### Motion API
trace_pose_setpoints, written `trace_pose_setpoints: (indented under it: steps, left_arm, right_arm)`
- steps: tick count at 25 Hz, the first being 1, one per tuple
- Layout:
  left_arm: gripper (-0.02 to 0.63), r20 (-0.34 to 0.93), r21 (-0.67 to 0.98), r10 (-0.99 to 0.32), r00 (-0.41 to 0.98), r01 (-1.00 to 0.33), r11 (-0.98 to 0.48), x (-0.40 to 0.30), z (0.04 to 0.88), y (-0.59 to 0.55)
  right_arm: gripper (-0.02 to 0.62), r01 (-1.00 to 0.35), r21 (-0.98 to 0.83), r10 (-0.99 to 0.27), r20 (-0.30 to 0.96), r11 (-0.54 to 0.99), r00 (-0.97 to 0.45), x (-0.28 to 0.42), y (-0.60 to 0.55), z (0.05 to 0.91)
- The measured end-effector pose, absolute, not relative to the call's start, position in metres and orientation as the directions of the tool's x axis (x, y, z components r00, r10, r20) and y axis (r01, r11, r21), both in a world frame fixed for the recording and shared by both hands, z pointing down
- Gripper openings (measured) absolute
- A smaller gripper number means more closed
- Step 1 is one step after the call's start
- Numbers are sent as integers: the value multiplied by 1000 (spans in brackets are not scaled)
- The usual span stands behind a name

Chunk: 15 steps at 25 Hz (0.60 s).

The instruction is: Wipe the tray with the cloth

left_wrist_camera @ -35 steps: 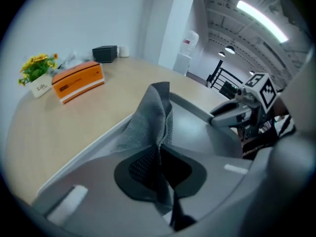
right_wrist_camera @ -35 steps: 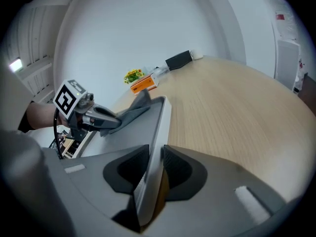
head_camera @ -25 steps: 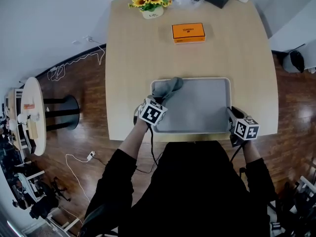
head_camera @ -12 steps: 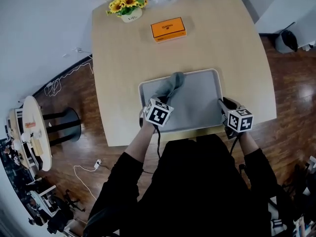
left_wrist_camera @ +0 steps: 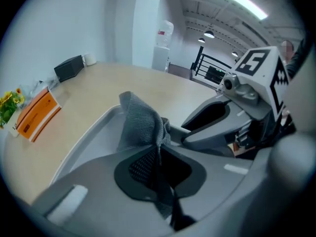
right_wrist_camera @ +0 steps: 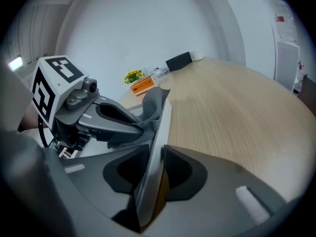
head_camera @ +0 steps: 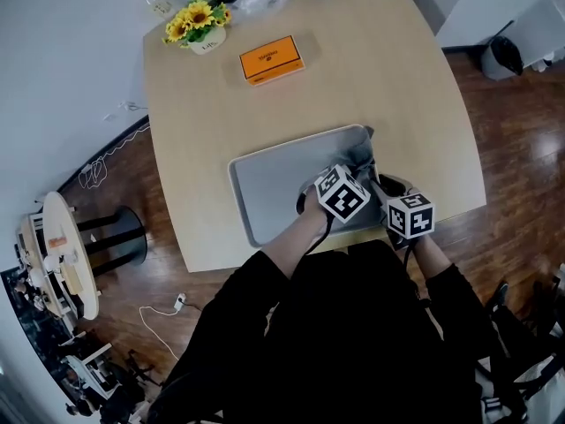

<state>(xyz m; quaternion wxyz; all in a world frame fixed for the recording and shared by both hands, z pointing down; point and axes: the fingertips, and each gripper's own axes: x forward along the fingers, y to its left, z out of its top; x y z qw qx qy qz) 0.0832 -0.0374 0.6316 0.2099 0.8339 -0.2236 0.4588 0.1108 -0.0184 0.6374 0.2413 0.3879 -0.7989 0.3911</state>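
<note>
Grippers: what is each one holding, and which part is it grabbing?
The left gripper pinches the grey cloth by a bunched fold. The right gripper clamps the tray by the rim at its right end.

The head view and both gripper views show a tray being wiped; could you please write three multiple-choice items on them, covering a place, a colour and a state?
1. Where on the tray is the cloth?
A. by its right edge
B. by its left edge
C. off it, on the table

2. What colour is the box near the sunflowers?
A. blue
B. orange
C. green

3. What is the right gripper doing?
A. hanging open in the air
B. pinching the cloth
C. clamping the tray's rim

Answers:
1 A: the head view shows the cloth bunched at the right edge, pinched in the left gripper.
2 B: the box is plainly orange.
3 C: the rim runs between its jaws in the right gripper view.
</note>
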Motion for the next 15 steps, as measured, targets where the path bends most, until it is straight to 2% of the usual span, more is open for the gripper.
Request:
trace_pose_setpoints:
  steps: [4, 8, 15]
  left_arm:
    - [0, 847, 157, -180, 501, -557, -816, 102, 631, -41]
    - [0, 844, 169, -176, 507, -562, -810, 86, 630, -30]
    - [0, 852, 159, -233, 469, -656, -738, -29, 636, 3]
  right_arm:
    - [97, -806, -439, -429, 688, 397, -586, 114, -20, 637]
    - [98, -804, -442, -424, 689, 398, -588, 114, -19, 638]
    - [98, -807, -440, -434, 685, 393, -585, 115, -21, 639]
